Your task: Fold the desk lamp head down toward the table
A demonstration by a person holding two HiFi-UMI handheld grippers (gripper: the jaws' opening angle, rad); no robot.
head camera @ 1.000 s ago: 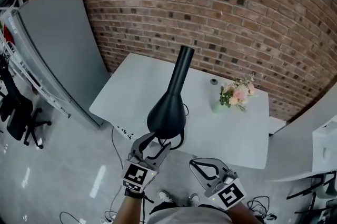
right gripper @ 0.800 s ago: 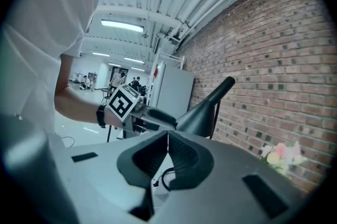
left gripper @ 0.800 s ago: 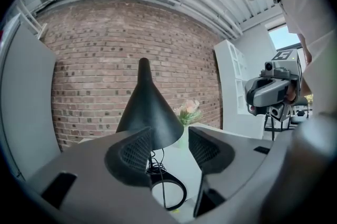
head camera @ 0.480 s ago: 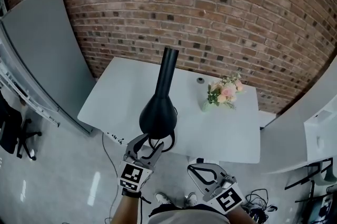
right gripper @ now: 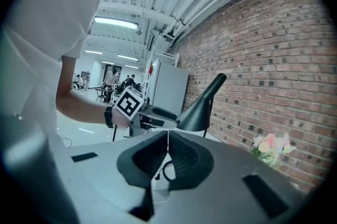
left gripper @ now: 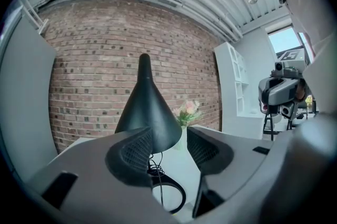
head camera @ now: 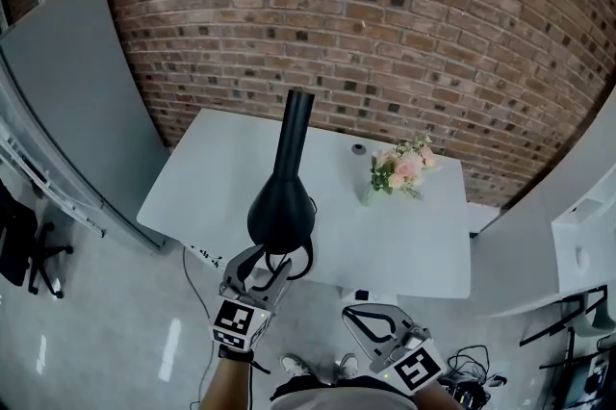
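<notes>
From the head view, the lamp head stands over the near edge of the table, with its black shade low and its stem rising toward the brick wall. The left gripper reaches in from the near side with its jaws on either side of the shade's near rim. The right gripper hangs apart, off the table to the right. The lamp sits close to the table's near edge, so a push on the shade with the base unsteadied could tip or slide the whole lamp instead of bending its joint. The flowers stand on the far right, well apart, and look safe. The only print here is the black-and-white square markers on the two cubes, and there are no words.

In the left gripper view, the jaws are apart and closing, with the shade's lower rim between them. A gap shows at the right pad, so nothing is clamped yet. The cone is smooth and tapered, so I judge a grip this low on the rim could slip off as the head swings. A thin cord hangs just under the jaws and could get pinched. No brand or label can be read.

In the right gripper view, the jaws meet in a thin line with nothing between them. That gripper is not steadying the lamp. Only the left cube's marker shows, and no text is legible.
</notes>
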